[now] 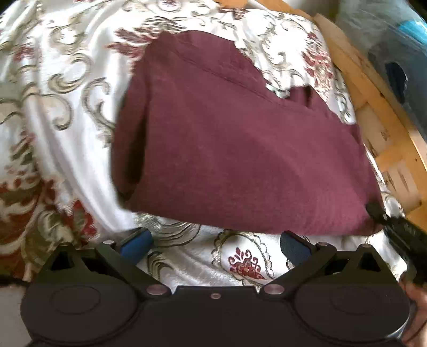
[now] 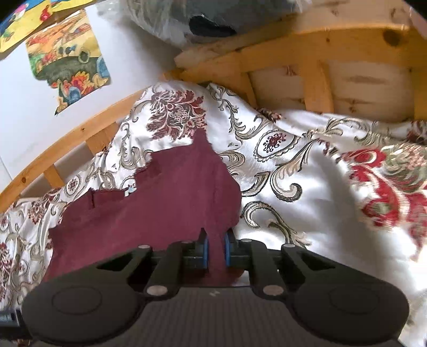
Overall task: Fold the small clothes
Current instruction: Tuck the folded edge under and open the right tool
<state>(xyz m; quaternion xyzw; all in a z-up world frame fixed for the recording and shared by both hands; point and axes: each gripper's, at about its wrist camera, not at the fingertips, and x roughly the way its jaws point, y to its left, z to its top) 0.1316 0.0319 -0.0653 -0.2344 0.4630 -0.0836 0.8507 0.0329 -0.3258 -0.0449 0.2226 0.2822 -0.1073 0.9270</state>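
A maroon garment [image 1: 240, 149] lies partly folded on a white floral bedspread [image 1: 66, 106]. My left gripper [image 1: 213, 244] is open and empty, just short of the garment's near edge. My right gripper [image 2: 216, 247] is shut on a corner of the maroon garment [image 2: 165, 197], with cloth pinched between its blue pads. The right gripper's tip also shows in the left wrist view [image 1: 373, 209] at the garment's right corner.
A wooden bed frame [image 2: 307, 64] with slats runs along the far side and the right of the bed [image 1: 373, 106]. A plastic-wrapped bundle [image 2: 202, 18] sits on the frame. Colourful pictures [image 2: 69, 56] hang on the white wall.
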